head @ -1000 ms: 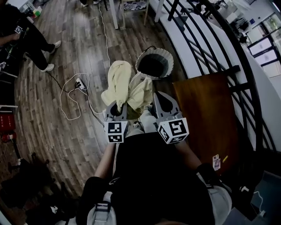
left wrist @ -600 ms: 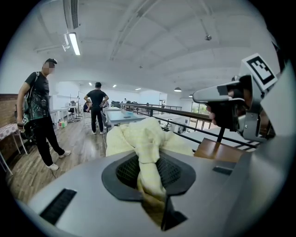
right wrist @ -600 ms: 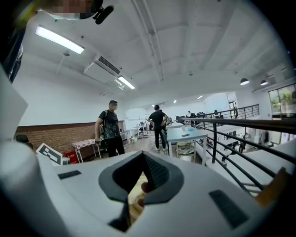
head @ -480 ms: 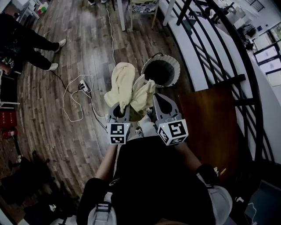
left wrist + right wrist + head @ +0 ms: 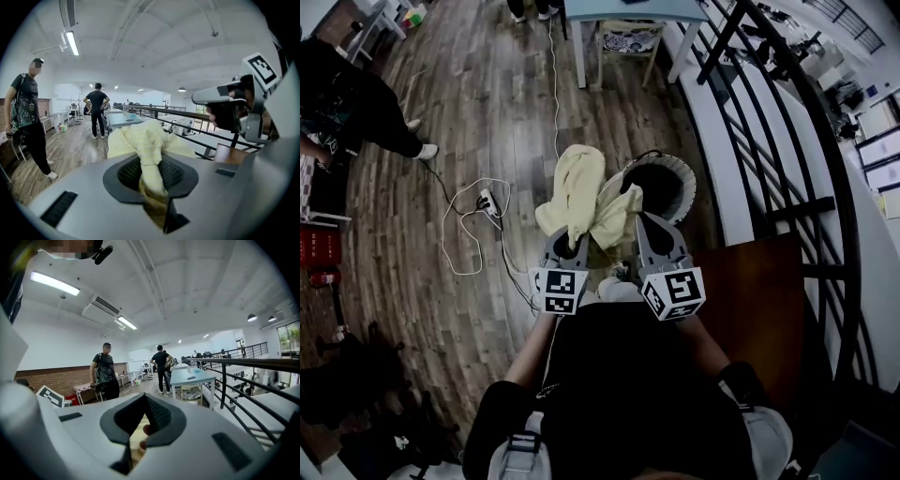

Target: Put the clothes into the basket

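Observation:
A pale yellow cloth [image 5: 572, 192] hangs bunched from my left gripper [image 5: 570, 239], whose jaws are shut on a twisted fold of it [image 5: 145, 140]. It dangles above the wooden floor, and its right lobe overlaps the left rim of the round white basket [image 5: 684, 178] with a dark inside. My right gripper [image 5: 642, 220] is beside the left one, close to the cloth's right lobe. Its jaws [image 5: 140, 427] meet at the tips; a sliver of yellow shows in the slit, and I cannot tell whether it is pinched.
A power strip [image 5: 487, 199] with looped white cable lies on the floor to the left. A dark wooden table [image 5: 750, 291] and a black railing [image 5: 787, 141] stand on the right. A table and chair [image 5: 628, 37] are beyond the basket. A person [image 5: 356, 103] stands far left.
Both grippers have carried the cloth forward towards the basket. Its right lobe now overlaps the basket's left rim, where there was a gap before.

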The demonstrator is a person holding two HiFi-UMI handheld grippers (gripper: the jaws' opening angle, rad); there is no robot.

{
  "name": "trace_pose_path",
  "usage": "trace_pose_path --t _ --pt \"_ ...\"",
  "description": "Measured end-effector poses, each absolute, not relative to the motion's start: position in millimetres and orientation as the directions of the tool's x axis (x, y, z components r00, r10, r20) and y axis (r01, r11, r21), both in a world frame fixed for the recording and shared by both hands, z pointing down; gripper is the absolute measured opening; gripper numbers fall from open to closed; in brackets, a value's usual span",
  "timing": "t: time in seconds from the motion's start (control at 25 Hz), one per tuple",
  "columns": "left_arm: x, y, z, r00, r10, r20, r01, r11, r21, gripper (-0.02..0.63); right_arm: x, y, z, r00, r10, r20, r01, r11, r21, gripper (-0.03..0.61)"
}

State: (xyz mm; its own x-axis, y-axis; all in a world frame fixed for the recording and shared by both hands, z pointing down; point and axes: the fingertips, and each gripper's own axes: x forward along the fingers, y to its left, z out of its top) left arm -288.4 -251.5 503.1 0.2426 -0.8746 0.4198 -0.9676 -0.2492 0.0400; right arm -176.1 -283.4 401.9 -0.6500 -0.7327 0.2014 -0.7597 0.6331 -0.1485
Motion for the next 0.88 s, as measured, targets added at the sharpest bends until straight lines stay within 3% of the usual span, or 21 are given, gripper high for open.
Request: trace_pose_path --t 0.44,0.88 --pt "-260.3 -310.1 508.2 0.300 -0.845 0.442 -0.949 -0.309 0.053 0.078 -149.4 -341.0 398.2 -0.598 -0.776 0.199 -0.801 0.575 -0.164 0.009" --pt "-229.8 -363.2 547.1 0.437 -0.746 0.503 -0.883 -0.462 0.083 0.078 -115.2 -380.9 434.3 -0.446 -0.844 0.299 -0.894 0.405 -0.192 0.009"
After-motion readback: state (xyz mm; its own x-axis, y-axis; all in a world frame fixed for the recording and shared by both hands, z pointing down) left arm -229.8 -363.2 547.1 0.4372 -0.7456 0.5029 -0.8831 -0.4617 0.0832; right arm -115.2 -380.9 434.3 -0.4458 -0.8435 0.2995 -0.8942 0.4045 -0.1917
